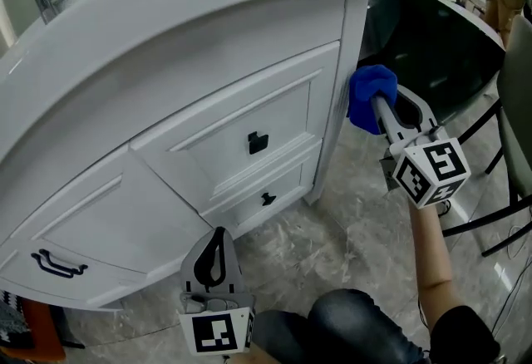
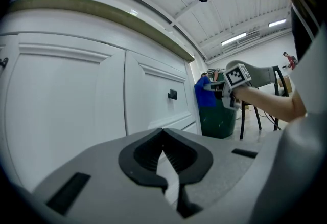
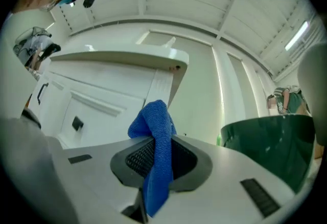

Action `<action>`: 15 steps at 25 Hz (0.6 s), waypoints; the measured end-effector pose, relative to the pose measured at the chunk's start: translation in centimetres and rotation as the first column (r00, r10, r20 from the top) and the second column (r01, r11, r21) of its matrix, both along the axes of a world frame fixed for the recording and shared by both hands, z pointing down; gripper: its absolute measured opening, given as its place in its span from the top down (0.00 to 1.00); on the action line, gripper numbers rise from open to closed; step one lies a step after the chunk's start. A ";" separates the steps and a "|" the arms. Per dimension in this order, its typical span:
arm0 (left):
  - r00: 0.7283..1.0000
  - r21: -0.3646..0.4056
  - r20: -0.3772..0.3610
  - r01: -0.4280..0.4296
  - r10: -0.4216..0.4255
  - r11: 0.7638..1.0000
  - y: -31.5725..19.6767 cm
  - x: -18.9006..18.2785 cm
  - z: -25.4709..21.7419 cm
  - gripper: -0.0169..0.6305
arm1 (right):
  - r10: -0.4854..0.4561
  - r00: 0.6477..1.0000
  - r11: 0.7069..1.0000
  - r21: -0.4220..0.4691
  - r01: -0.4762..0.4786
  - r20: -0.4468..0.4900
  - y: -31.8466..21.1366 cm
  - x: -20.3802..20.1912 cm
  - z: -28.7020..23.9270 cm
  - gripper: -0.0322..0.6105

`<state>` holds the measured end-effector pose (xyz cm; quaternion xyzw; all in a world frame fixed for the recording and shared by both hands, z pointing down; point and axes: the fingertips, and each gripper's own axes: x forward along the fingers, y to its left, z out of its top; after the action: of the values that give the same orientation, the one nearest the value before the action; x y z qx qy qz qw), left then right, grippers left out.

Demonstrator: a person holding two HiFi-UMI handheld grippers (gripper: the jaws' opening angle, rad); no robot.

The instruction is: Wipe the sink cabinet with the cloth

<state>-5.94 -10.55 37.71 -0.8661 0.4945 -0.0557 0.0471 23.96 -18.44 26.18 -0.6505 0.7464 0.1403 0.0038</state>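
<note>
From the head view, my right gripper (image 1: 376, 107) reaches out ahead of me with the blue cloth (image 1: 370, 92) bunched at its tip. The cloth sits at the right-hand corner of the white sink cabinet (image 1: 249, 80), against the upright corner post (image 1: 347, 63). It looks to be touching the post, though from this steep angle I cannot be sure. The drawer fronts lie to the left of the cloth, and the post's long axis runs up and down, so I judge the coming stroke goes along the post or leftwards across the drawers. My left gripper (image 1: 214, 254) hangs low by my knee, well apart from the cabinet face, so the right hand is by far the nearer.

In the left gripper view, my jaws (image 2: 164, 159) are closed together with nothing between them. Beyond them I see the cabinet front (image 2: 76, 95) side-on, a black drawer handle (image 2: 172, 95), and the cloth (image 2: 204, 96) at the far corner. A dark green bin (image 2: 219, 115) stands just past that corner.

In the right gripper view, my jaws (image 3: 153, 154) are clamped on the cloth (image 3: 153, 120), which stands up in a fold above them and trails down below. This view shows the grip itself, which the head view hides under the bunched fabric. The corner post (image 3: 161, 87) rises straight ahead, with the drawers off to the left and the bin (image 3: 265, 141) to the right
</note>
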 end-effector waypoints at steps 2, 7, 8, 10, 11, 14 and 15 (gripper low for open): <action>1.000 -0.005 0.005 0.004 -0.004 1.000 0.0 0.0 0.0 0.97 | -0.016 1.000 0.997 0.073 0.018 -0.026 0.2 -1.1 -4.4 0.86; 1.000 -0.001 -0.016 -0.004 0.004 1.000 0.0 0.5 -0.1 0.97 | 0.013 0.990 0.982 0.188 0.014 -0.138 0.1 -3.3 -11.5 0.86; 1.000 -0.003 -0.027 -0.002 0.002 1.000 0.0 0.5 -0.2 0.97 | 0.018 0.988 0.980 0.198 0.013 -0.151 -0.1 -3.5 -12.1 0.86; 1.000 -0.004 -0.011 -0.006 0.006 1.000 0.1 0.4 0.0 0.97 | 0.022 0.986 0.979 0.202 0.012 -0.165 -1.1 -3.9 -12.4 0.86; 1.000 -0.003 0.006 -0.009 0.009 1.000 0.1 0.2 0.1 0.97 | 0.021 0.987 0.979 0.205 0.012 -0.161 -1.6 -4.0 -12.3 0.86; 1.000 -0.007 0.006 -0.003 0.003 1.000 0.0 -0.1 0.0 0.97 | 0.020 0.990 0.973 0.230 0.013 -0.140 -2.0 -4.1 -11.7 0.86; 1.000 -0.009 0.001 -0.001 0.001 1.000 0.0 -0.2 0.0 0.97 | 0.017 0.991 0.973 0.232 0.015 -0.136 -2.0 -4.0 -11.6 0.86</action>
<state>-6.13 -10.53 37.66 -0.8666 0.4938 -0.0581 0.0435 19.93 -20.44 14.57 -0.6348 0.7230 0.2711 0.0284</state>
